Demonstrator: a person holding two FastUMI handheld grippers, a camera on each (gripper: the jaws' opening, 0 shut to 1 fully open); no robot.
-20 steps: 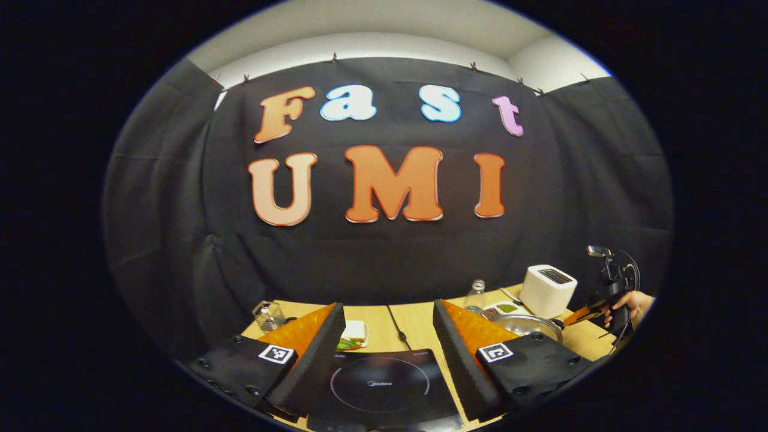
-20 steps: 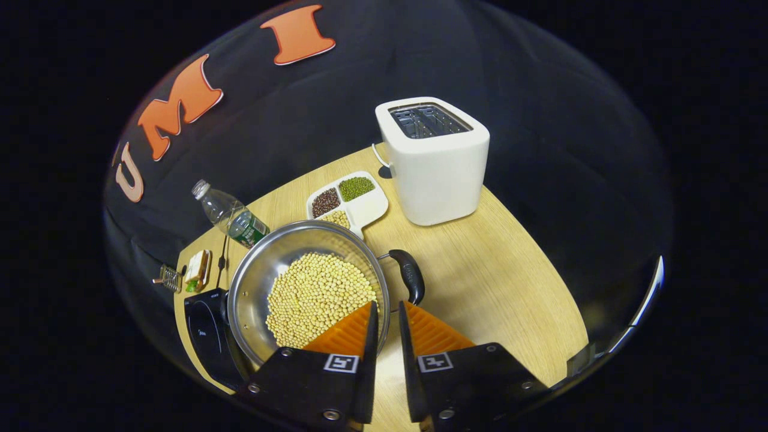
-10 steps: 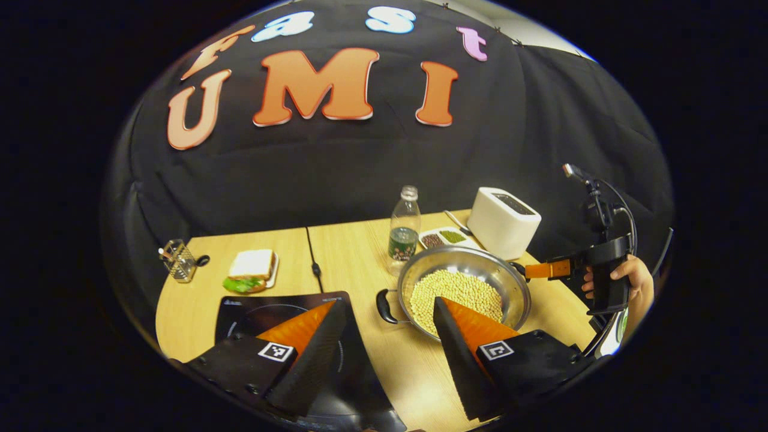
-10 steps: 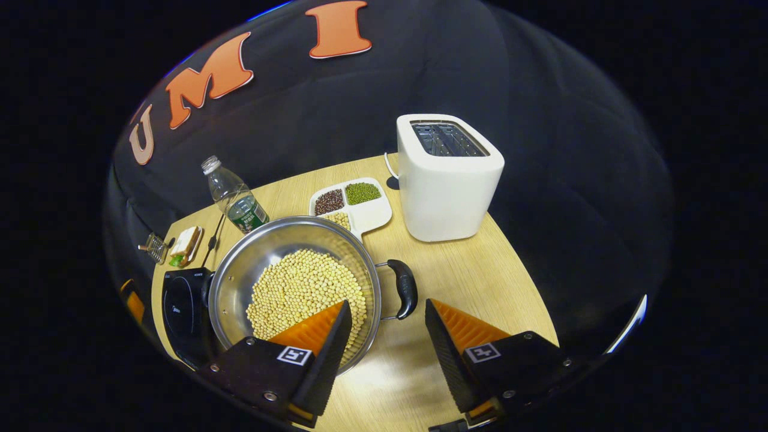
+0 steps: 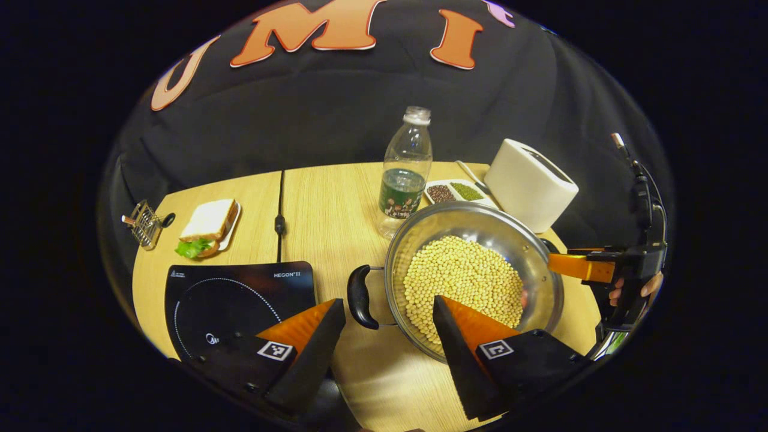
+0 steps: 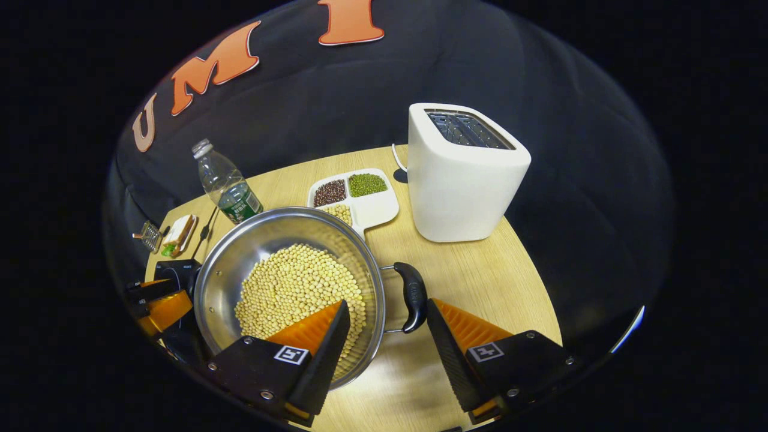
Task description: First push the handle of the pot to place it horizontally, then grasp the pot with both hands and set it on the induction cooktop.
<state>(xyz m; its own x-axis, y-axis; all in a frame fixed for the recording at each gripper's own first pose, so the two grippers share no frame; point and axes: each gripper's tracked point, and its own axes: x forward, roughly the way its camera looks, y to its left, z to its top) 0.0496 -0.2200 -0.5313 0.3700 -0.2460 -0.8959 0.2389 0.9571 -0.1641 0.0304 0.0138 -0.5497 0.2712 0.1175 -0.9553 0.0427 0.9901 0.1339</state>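
- On the wooden table (image 5: 324, 198), a steel pot (image 5: 480, 225) of soybeans (image 5: 462, 282) sits at 3 o'clock from the black induction cooktop (image 5: 234, 294), just beside it.
- Left gripper (image 5: 387, 327): fingers spread open, with the pot's near black handle (image 5: 357, 297) just ahead between them.
- Right gripper (image 6: 387, 327): fingers spread open, straddling the pot's other handle (image 6: 414, 295) without touching.
- At 12 o'clock of the pot stand a water bottle (image 5: 406, 171), a divided bean dish (image 6: 357, 198) and a white toaster (image 6: 465, 174).

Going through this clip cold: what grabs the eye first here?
The shiny steel pot full of pale yellow beans sits mid-table, each open gripper straddling one of its black side handles. A tall white toaster stands behind it, and the flat black induction cooktop waits bare beside the pot.
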